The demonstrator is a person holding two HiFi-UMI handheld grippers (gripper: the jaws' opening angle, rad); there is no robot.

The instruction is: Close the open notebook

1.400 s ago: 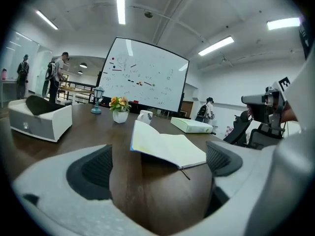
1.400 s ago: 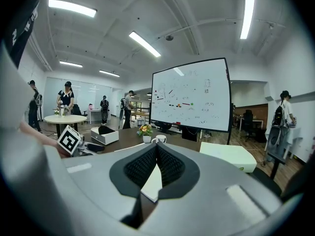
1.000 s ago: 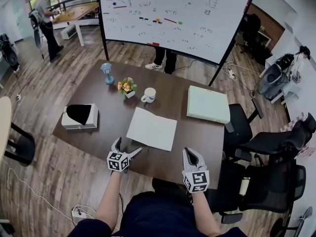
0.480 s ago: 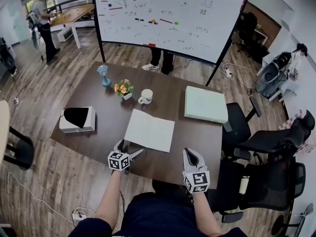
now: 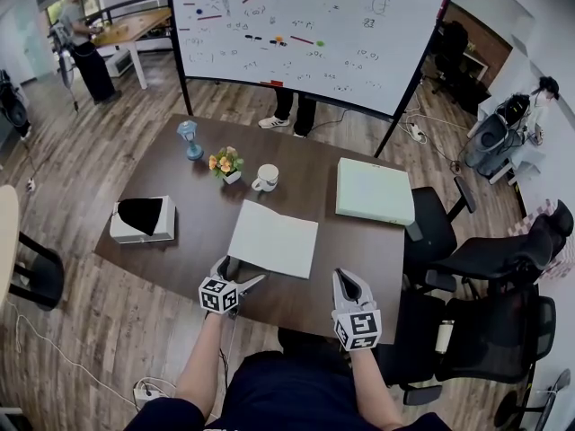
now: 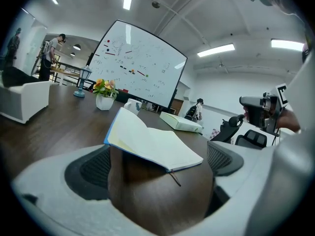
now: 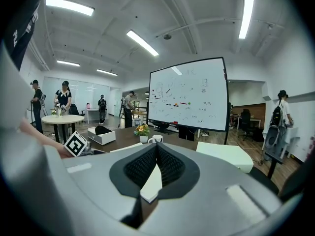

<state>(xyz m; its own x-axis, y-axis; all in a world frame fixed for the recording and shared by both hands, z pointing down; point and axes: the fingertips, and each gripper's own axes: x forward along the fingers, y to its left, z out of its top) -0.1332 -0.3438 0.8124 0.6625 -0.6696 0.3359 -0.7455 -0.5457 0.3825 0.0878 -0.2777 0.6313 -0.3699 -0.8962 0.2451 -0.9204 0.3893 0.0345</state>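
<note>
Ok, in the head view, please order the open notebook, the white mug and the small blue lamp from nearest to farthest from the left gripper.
1. Open notebook: just ahead of the left gripper, slightly to its right.
2. White mug: beyond the notebook's far edge.
3. Small blue lamp: farthest back, to the left.

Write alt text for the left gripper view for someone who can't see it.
An open notebook, left page lifted, lies on a dark table just beyond the left gripper and its wide-open jaws. A flower pot and a whiteboard stand behind it.

Left gripper (image 5: 238,271) jaws apart, right gripper (image 5: 345,277) seemingly closed
</note>
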